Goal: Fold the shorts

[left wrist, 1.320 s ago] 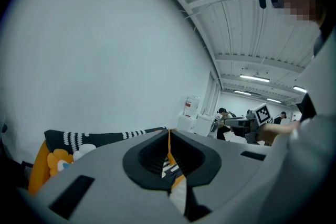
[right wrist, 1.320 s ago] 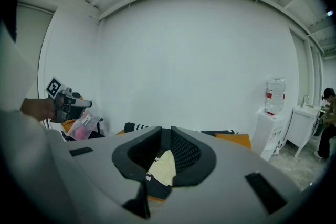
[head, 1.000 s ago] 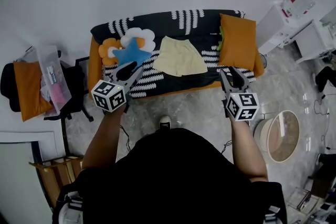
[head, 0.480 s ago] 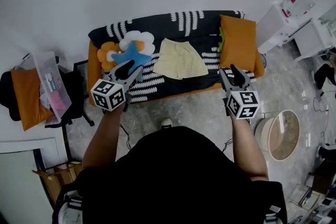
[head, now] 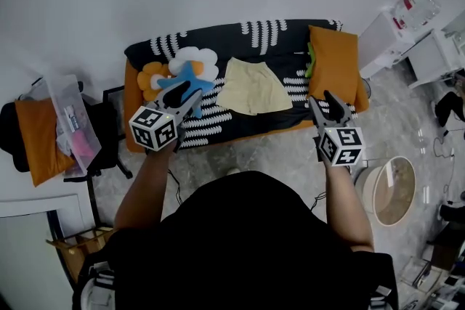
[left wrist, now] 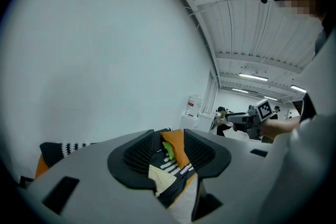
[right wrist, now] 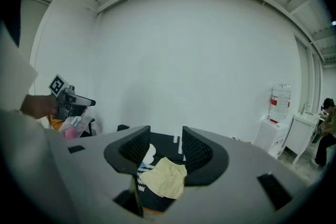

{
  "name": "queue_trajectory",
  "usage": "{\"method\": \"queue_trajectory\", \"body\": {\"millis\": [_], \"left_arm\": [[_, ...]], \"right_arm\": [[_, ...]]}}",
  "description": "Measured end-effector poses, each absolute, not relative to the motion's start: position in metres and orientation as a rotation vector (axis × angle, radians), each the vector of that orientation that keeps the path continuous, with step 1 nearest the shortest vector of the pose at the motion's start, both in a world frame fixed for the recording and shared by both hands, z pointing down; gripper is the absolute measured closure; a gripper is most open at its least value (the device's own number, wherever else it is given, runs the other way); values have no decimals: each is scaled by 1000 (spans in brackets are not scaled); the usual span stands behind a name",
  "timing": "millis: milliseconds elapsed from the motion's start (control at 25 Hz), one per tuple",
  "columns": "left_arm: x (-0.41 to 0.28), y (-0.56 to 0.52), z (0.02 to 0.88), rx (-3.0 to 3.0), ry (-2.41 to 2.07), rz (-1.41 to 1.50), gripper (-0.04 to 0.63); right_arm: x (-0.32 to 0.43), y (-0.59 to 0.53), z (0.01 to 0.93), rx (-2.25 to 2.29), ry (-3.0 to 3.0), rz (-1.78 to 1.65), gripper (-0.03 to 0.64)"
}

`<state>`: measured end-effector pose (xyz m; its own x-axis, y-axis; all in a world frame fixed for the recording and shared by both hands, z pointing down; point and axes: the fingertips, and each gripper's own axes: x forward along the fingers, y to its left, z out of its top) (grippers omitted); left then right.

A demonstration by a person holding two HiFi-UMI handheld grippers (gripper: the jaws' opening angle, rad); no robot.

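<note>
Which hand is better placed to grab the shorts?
Probably the right gripper: its fingers, just opened and empty, frame the shorts; the left gripper, likewise opened and empty, aims past them at the cushion.

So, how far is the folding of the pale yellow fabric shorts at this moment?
Done: nothing yet; the pale yellow fabric shorts lie spread flat on the black-and-white patterned sofa cover. In hand: the left gripper and right gripper point toward the sofa, apart from the shorts; their jaws have just been opening, with nothing between them. Left: reach the shorts, grasp them, make every fold.
</note>
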<state>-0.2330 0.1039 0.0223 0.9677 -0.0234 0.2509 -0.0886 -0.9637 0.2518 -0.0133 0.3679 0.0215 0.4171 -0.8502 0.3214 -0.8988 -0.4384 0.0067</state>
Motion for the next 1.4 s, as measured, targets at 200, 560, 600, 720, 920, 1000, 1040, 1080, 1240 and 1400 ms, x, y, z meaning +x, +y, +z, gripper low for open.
{"method": "queue_trajectory", "body": {"millis": [200, 560, 600, 720, 920, 1000, 1040, 1080, 1240, 1400], "left_arm": [[-236, 82, 18, 2876, -96, 340, 402], [-236, 74, 15, 2878, -96, 337, 402], [-236, 74, 15, 2879, -96, 337, 402], [-236, 72, 14, 2884, -99, 339, 402], [-243, 61, 12, 2894, -132, 345, 400], [-243, 58, 10, 2897, -145, 342, 400], [-241, 57, 10, 2898, -148, 341, 400], [-240, 57, 9, 2899, -151, 341, 400], [-231, 55, 12, 2900, -172, 349, 400], [-220, 51, 15, 2892, -205, 356, 400]], "right_arm": [[-16, 349, 20, 2477, -1545, 395, 420], [-18, 338, 16, 2478, -1564, 375, 420], [-16, 337, 15, 2479, -1565, 372, 420], [-12, 334, 15, 2484, -1568, 364, 419], [-11, 323, 16, 2485, -1591, 355, 420], [-8, 319, 16, 2479, -1601, 349, 420], [-6, 318, 15, 2478, -1604, 347, 420], [-3, 317, 15, 2477, -1606, 345, 420], [11, 313, 21, 2475, -1624, 348, 420], [30, 307, 27, 2458, -1640, 358, 420]]}}
